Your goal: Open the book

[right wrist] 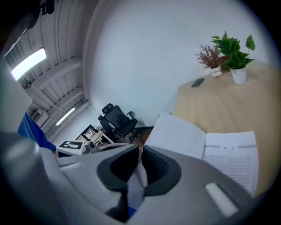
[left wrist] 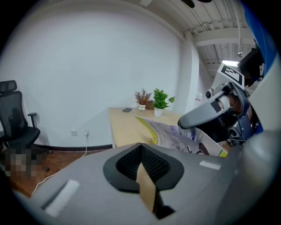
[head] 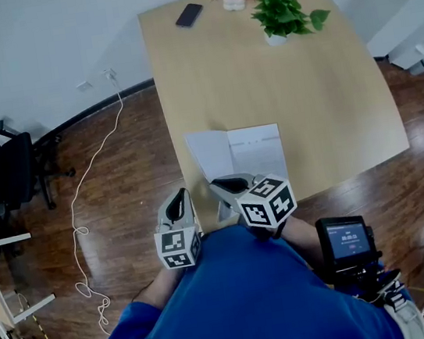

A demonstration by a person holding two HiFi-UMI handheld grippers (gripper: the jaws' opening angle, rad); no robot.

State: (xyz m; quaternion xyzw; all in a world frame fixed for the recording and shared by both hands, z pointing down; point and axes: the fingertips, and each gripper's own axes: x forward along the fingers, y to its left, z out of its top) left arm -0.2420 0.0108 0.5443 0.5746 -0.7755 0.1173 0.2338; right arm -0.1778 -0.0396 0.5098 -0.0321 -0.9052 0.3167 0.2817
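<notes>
Head view: right tongs pinch book at table edge.

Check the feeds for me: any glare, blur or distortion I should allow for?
Head view: sharp, table edges bowed, sheen on the floor at left. Left gripper view: heavy fisheye, dark corners, near jaws look soft. Right gripper view: same fisheye, ceiling light blown out, book text unreadable.
</notes>
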